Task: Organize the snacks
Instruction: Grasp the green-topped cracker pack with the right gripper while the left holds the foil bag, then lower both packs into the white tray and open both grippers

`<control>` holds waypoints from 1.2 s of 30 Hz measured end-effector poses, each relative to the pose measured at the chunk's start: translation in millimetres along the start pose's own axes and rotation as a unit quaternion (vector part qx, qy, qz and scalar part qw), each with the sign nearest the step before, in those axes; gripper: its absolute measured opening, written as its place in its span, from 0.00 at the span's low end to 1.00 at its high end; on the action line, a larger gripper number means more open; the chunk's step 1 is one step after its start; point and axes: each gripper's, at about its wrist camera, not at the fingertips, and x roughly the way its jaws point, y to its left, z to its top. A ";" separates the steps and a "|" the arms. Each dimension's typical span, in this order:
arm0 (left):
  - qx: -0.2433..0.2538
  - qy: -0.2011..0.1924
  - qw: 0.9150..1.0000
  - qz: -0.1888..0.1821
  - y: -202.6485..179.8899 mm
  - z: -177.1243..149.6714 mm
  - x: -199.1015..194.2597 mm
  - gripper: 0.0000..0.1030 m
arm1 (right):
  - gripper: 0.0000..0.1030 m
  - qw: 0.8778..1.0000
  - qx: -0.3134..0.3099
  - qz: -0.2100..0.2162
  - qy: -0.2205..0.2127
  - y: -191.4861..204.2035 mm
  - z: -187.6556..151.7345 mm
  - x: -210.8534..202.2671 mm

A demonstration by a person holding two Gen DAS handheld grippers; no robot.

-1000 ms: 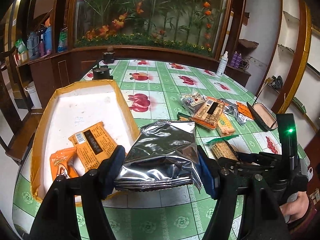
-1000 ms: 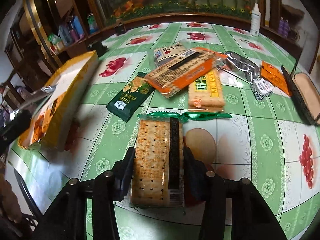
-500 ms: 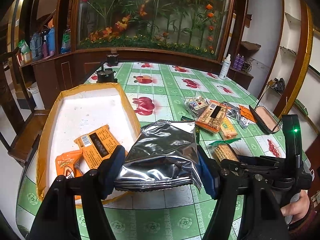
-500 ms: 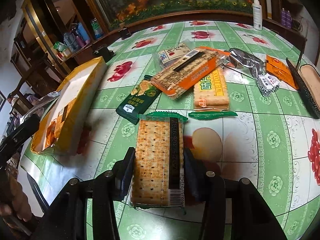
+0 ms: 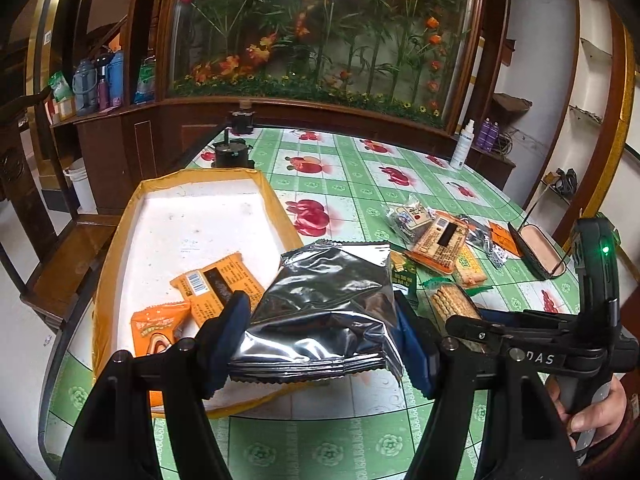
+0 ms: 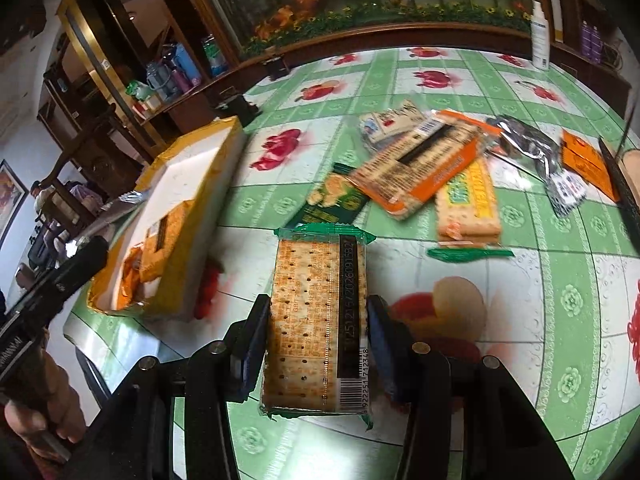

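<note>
1. The left hand-held gripper [image 5: 320,342] is clamped on a silver foil bag [image 5: 324,308] at the lower centre of the left wrist view; its blue pads press both sides of the bag.
2. The bag hangs over the near right corner of a yellow-rimmed box [image 5: 120,236] with a white floor, so that corner and part of the rim are hidden.
3. Inside the box lie two orange packets: one with a barcode [image 5: 218,284] and a smaller one [image 5: 156,330], its lower edge cut off by the gripper finger.
4. The right hand-held gripper [image 6: 318,344] grips a cracker pack [image 6: 316,320] with green ends, at the lower centre of the right wrist view.
5. Whether the pack rests on the surface [image 6: 560,300] or is just clear of it cannot be told.
6. Further snacks sit in a loose pile at the upper right of that view: a dark green packet [image 6: 334,200], a large orange pack [image 6: 420,164] lying over it, a yellow-labelled cracker pack [image 6: 468,208] and a crumpled silver wrapper [image 6: 528,148].
7. This pile is blurred and its print is unreadable.
8. At the left edge, the person's hand [image 6: 36,412] is only partly in frame.
</note>
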 end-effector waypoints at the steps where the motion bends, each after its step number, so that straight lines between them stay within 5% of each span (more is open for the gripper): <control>1: -0.001 0.000 1.000 0.000 1.9 0.0 -0.5 0.67 | 0.50 1.000 -0.001 0.004 0.000 2.8 2.1 0.1; 36: -0.071 0.008 0.995 0.066 100.9 36.0 23.4 0.67 | 0.50 0.995 -0.058 0.084 0.022 111.2 88.2 46.3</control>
